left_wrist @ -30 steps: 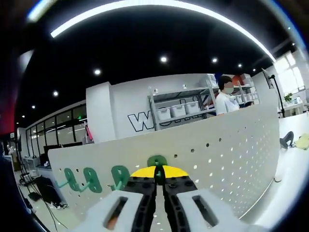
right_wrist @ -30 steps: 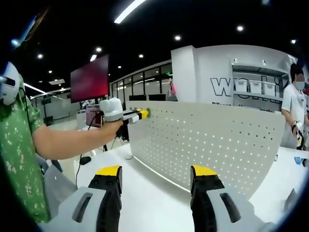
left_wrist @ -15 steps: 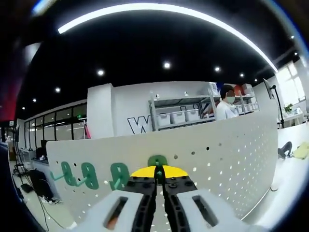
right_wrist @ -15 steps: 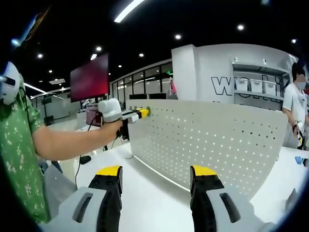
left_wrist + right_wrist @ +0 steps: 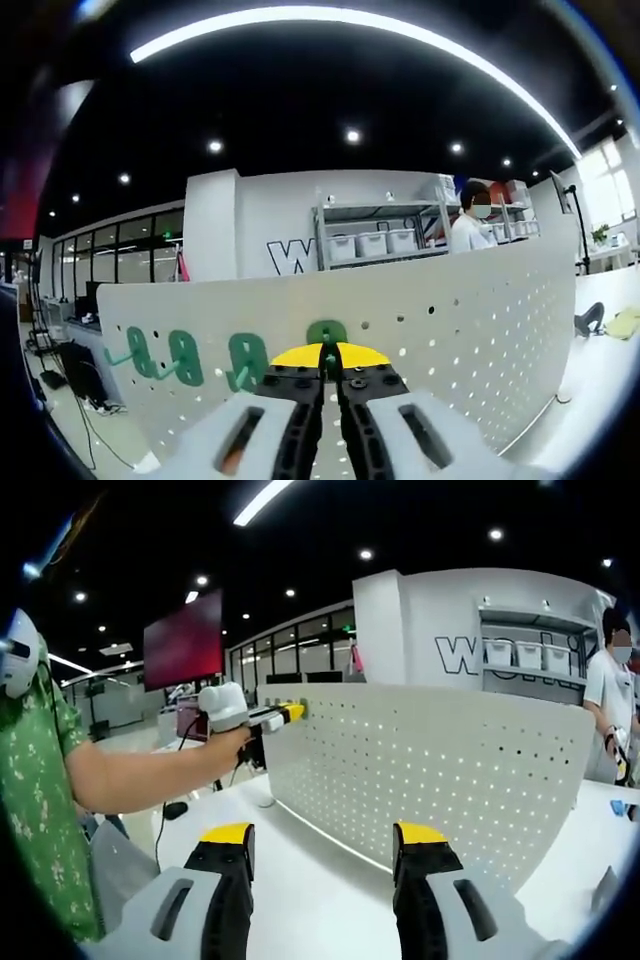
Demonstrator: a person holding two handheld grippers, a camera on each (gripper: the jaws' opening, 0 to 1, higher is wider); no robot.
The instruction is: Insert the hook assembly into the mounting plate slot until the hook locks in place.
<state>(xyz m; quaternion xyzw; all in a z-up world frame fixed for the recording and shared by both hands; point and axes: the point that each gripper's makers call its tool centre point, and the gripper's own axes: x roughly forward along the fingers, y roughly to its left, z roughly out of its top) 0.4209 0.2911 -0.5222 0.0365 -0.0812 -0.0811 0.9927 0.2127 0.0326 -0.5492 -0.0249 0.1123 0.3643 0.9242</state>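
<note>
Left gripper (image 5: 330, 372): jaws clamped together on the green hook (image 5: 326, 333), which sits against the face of the white pegboard mounting plate (image 5: 470, 320) near its top edge (three more green hooks (image 5: 185, 358) hang on the plate to its left). Right gripper (image 5: 325, 852): jaws spread wide with nothing between them, over the white table (image 5: 300, 880) just before the plate. In the right gripper view the person's hand (image 5: 232, 745) holds the left gripper up at the plate's top corner.

Cool light is coming from overhead — a long ceiling strip light (image 5: 340, 22) and small round downlights (image 5: 366, 554) are glowing against a dark ceiling. The white pegboard (image 5: 430, 765) is showing evenly bright, without glare. Fisheye distortion is bending straight lines near both views' edges — details there are softening.
</note>
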